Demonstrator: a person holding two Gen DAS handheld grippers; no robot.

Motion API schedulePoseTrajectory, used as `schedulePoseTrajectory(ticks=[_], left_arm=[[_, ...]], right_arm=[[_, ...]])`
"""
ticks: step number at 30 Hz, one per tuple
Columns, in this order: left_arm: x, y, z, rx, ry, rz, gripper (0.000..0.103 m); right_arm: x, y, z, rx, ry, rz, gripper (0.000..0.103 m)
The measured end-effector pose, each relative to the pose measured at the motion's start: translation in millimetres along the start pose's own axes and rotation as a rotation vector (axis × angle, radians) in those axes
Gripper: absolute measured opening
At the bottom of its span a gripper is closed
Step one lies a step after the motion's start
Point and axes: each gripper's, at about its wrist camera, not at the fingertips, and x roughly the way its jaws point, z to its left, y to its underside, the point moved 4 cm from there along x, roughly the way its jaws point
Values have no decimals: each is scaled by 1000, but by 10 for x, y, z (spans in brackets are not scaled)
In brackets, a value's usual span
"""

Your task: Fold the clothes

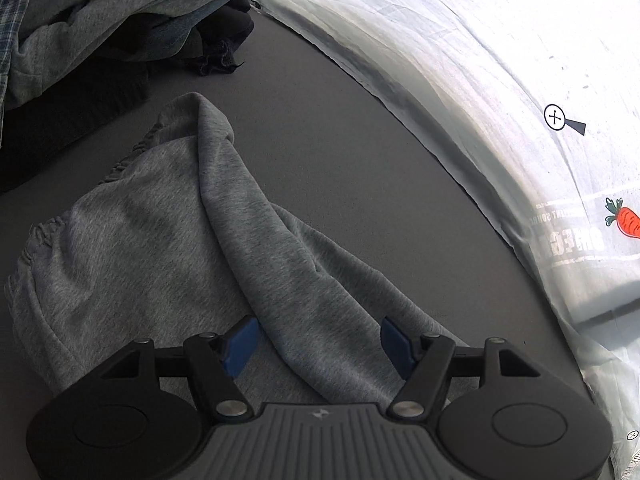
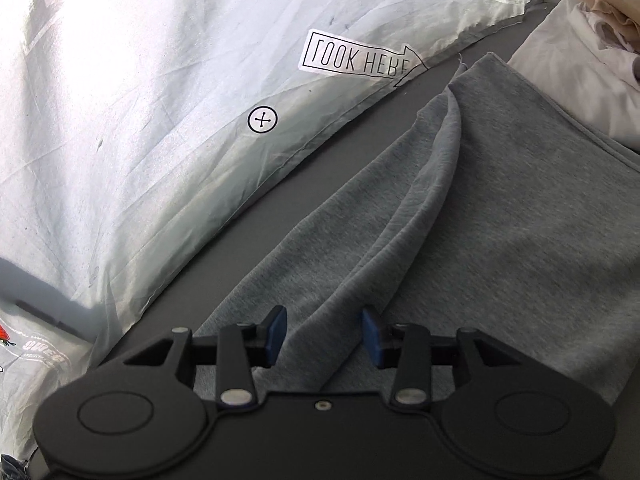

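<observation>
lying on grey table (image 1: pixel 340 128): sweatpants (image 1: pixel 160 240), clothes pile (image 1: pixel 100 20) behind, printed sheet (image 2: pixel 140 100) beside. hovering apart, gripping nothing: left gripper (image 1: pixel 318 346), right gripper (image 2: pixel 324 334). cutting off white clothes (image 2: pixel 568 76).

Staged data-collection workspace: grey tabletop (image 1: pixel 340 152), printed marker sheet (image 2: pixel 160 120), heaped laundry (image 1: pixel 100 20).

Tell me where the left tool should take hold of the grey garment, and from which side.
Grip the raised fold ridge of the grey garment, coming down from above with one finger on each side. The ridge stands up off the flat cloth and already runs between the open left tool, so the pads can pinch it without digging under a flat layer.
</observation>
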Motion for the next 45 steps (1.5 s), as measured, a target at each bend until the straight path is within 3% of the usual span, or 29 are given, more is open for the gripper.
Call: schedulePoseTrajectory(ticks=[1, 3, 5, 6, 7, 8, 9, 14, 16, 21, 22, 23, 24, 25, 27, 33, 38, 41, 43, 45], left_arm=[[24, -13, 23, -5, -6, 3, 68], [78, -37, 75, -22, -5, 15, 67], [118, -52, 131, -48, 12, 27, 59], [135, -52, 165, -65, 16, 32, 41], [151, -53, 198, -84, 21, 39, 14], [166, -54, 232, -102, 27, 45, 1], [167, -58, 265, -120, 43, 43, 0], [82, -164, 301, -131, 120, -6, 0], [41, -256, 267, -125, 184, -36, 0], [-7, -495, 117, -70, 286, -153, 0], [12, -527, 121, -87, 315, -176, 4], [29, -542, 123, -93, 304, -185, 5], [45, -555, 125, -98, 292, -193, 20], [46, -553, 114, -77, 279, -189, 42], [19, -488, 87, -19, 276, -190, 60], [40, 49, -109, 257, 275, -91, 64], [-7, 706, -314, 506, 276, 13, 64], [5, 969, -270, 494, 303, 84, 65], [25, 1060, -210, 460, 297, 115, 65], [8, 1094, -194, 456, 298, 105, 65]], right_arm=[[13, -6, -2, -6, 6, 3, 36], [21, -15, -16, -9, 9, 3, 19], [-10, -25, -59, 7, -12, -16, 4], [-27, -33, -74, 11, -22, -25, 3], [-47, -46, -79, 7, -28, -34, 2], [-70, -60, -78, 0, -33, -45, 2], [-94, -79, -68, -13, -35, -58, 2], [-108, -251, 58, -48, -86, -80, 1], [-65, -363, 175, -73, -110, -83, 1], [165, -650, 437, -119, -217, -69, 2], [201, -669, 446, -125, -223, -72, 3], [229, -682, 455, -133, -218, -72, 15], [227, -678, 463, -151, -189, -70, 38], [195, -656, 471, -179, -161, -80, 48], [100, -565, 472, -250, -129, -96, 50], [-247, -160, 207, -421, 43, -124, 57], [-642, -10, -293, -343, 163, -193, 58], [-782, -25, -651, -228, 214, -221, 57], [-836, -62, -874, -162, 243, -231, 52], [-883, -100, -1085, -100, 269, -240, 34]])
